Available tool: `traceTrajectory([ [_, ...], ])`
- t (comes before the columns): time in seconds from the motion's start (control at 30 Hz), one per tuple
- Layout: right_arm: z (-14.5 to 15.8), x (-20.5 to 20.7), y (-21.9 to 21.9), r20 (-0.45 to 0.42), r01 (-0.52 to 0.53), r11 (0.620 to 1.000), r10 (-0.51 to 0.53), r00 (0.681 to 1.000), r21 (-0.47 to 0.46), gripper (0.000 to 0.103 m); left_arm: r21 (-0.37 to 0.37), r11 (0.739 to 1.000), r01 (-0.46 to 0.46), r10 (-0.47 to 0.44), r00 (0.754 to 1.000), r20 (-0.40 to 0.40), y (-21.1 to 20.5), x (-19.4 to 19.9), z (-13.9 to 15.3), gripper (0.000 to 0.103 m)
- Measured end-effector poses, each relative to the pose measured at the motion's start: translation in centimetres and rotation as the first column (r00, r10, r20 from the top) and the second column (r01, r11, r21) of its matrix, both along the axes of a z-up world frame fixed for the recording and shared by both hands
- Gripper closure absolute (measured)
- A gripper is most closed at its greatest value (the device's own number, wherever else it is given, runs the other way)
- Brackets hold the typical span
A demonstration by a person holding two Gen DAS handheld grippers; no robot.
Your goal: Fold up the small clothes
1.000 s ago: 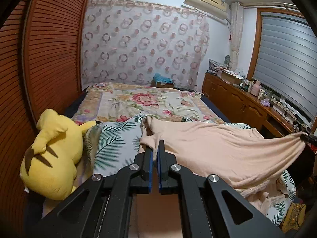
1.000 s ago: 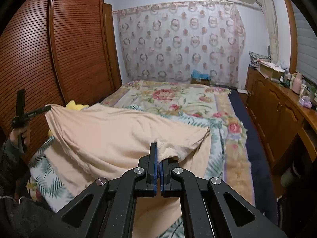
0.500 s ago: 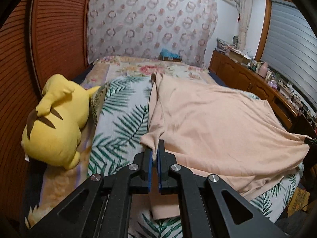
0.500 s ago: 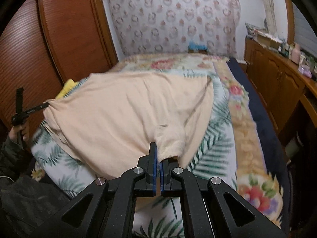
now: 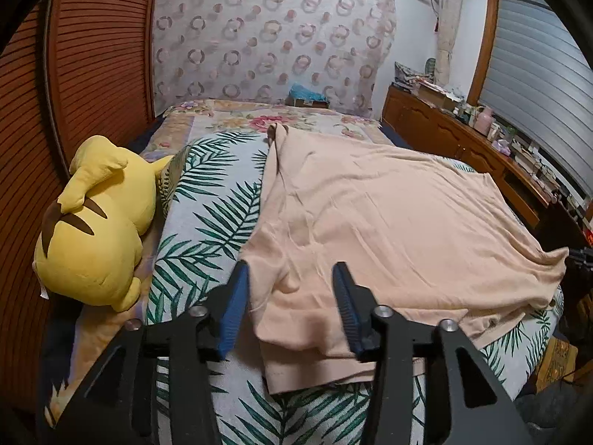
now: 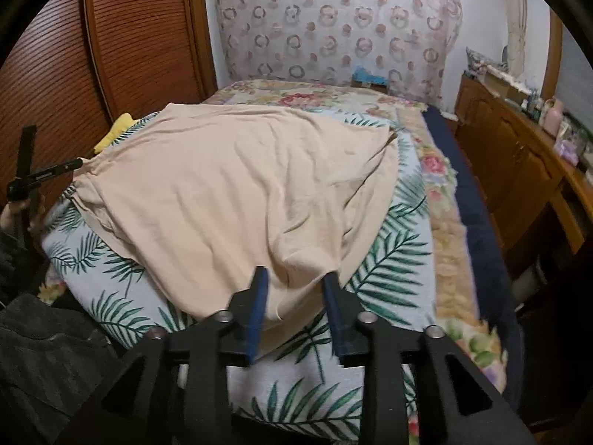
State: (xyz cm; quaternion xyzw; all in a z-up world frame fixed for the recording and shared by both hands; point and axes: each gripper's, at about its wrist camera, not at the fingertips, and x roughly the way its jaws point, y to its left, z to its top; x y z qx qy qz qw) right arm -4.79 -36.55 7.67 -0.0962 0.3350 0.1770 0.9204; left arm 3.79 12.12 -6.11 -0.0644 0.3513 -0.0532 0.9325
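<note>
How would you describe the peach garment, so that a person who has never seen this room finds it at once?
Look at the bed beside the brown slatted wardrobe. On its palm-leaf sheet lies the peach garment, spread nearly flat. It is the only plain, unpatterned cloth there, and the yellow plush toy sits apart from it.

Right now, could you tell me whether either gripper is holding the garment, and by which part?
Neither: both the left gripper and right gripper are opening, pads clear of the peach garment lying between them.

Both wrist views look close, tilted down, from opposite corners at the same peach garment point(image 5: 389, 222).
</note>
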Motion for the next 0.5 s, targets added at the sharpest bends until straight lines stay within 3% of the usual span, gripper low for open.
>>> traceTrajectory([
  [0.13,0.0,0.2,0.3,0.05,0.012,1.0,-0.011,0.999,-0.021,0.051,0.009,1.0,0.011,-0.011,1.0,-0.007,-0.3,-0.1,-0.2,0.034],
  [0.23,-0.2,0.9,1.2,0.074,0.009,1.0,-0.007,0.997,-0.027,0.044,0.019,1.0,-0.006,0.006,1.0,-0.009,-0.2,-0.2,-0.3,0.033],
  [0.5,-3.3,3.5,4.4,0.072,-0.036,0.999,0.037,0.997,-0.019,0.043,0.033,0.999,-0.04,0.041,0.999,-0.031,0.0,-1.2,-1.0,0.033],
])
